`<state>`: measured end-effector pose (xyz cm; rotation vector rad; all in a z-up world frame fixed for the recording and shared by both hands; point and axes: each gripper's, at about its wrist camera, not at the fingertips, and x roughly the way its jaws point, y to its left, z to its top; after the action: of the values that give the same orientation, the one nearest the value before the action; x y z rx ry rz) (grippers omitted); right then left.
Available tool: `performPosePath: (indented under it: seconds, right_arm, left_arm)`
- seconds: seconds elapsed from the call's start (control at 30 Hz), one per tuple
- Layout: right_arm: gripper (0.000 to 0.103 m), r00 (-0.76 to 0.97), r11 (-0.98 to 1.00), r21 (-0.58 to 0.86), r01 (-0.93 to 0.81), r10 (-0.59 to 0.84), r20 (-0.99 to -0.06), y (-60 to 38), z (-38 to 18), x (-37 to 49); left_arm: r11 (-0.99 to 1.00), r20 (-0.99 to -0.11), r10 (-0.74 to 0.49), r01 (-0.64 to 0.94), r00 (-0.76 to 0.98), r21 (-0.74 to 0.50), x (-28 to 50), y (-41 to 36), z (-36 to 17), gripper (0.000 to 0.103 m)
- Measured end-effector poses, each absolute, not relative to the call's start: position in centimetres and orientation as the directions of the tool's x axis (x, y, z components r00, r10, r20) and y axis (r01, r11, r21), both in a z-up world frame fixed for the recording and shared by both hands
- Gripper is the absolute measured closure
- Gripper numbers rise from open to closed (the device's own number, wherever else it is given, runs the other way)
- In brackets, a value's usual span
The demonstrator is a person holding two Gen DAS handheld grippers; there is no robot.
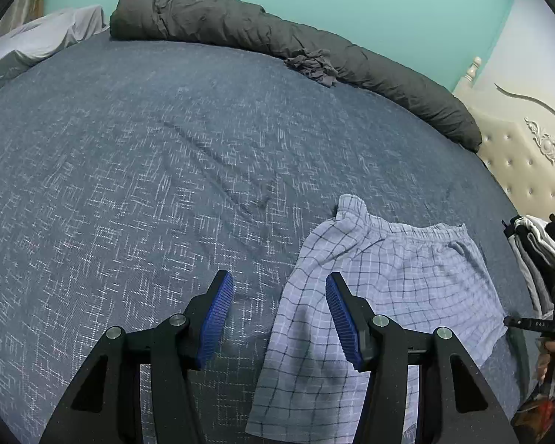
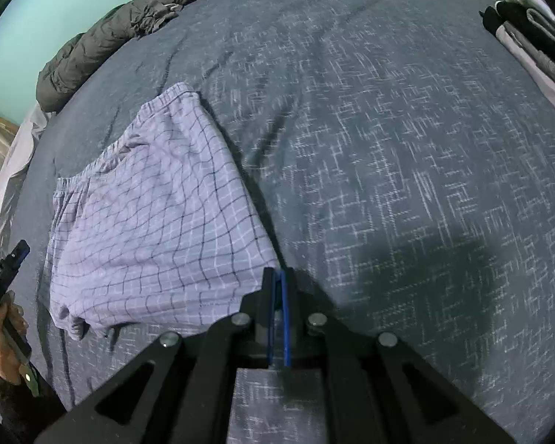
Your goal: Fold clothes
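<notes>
The checked shorts (image 1: 384,281) lie on the bed (image 1: 137,170), waistband toward the far side and hems toward the person; they look spread in a single layer, or perhaps doubled once, and the pictures do not settle which. A pile (image 1: 536,255) of dark and pale clothes sits at the bed's edge beyond the shorts, and a grey duvet (image 1: 277,40) is rolled along the wall.

The left gripper (image 1: 279,314) hangs over the near left hem with its jaws wide apart and nothing between them; one pad stands over the bare sheet and the other over the cloth. The right gripper (image 2: 278,310) has its jaws pressed together right at the shorts' near corner; a sliver of cloth may be pinched there, but the blue pads hide the contact, so I cannot say for sure.

My judgement: the step in hand is taking hold of the hem corners for a fold, or smoothing one just laid; both fit. If a fold is to come, the left jaws need to drop and close on the hem edge, catching all layers; then both corners want lifting level so the thin cloth does not bunch or drag across the sheet.
</notes>
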<state>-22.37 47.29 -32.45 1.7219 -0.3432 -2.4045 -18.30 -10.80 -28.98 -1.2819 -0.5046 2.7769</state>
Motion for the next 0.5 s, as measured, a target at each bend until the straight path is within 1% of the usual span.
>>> performPosePath:
  seconds: [0.3,0.4,0.43,0.47,0.5]
  right_arm:
    - [0.1,-0.341,-0.969,0.247,-0.01,-0.229,-0.912,48.1,-31.4,-22.9]
    - [0.096,-0.36,-0.972,0.237,0.001,-0.221,-0.907,47.5,-30.8,-23.6]
    - [0.09,-0.374,-0.971,0.238,0.013,-0.225,-0.9,47.2,-30.4,-24.1]
    - [0.079,-0.389,-0.971,0.238,0.024,-0.229,-0.893,46.8,-30.0,-24.5]
    - [0.074,-0.403,-0.97,0.239,0.036,-0.232,-0.885,46.5,-29.6,-24.9]
  left_arm:
    - [-0.94,-0.743,0.19,0.099,-0.642,-0.326,-18.7,-10.9,-29.4,0.046]
    - [-0.938,-0.745,0.198,0.097,-0.637,-0.332,-19.4,-10.8,-29.4,0.046]
    - [-0.939,-0.746,0.2,0.093,-0.636,-0.331,-19.9,-10.6,-29.5,0.046]
    - [-0.941,-0.748,0.202,0.088,-0.633,-0.328,-20.3,-10.4,-29.5,0.046]
    - [-0.943,-0.751,0.204,0.081,-0.629,-0.324,-20.8,-10.3,-29.6,0.046]
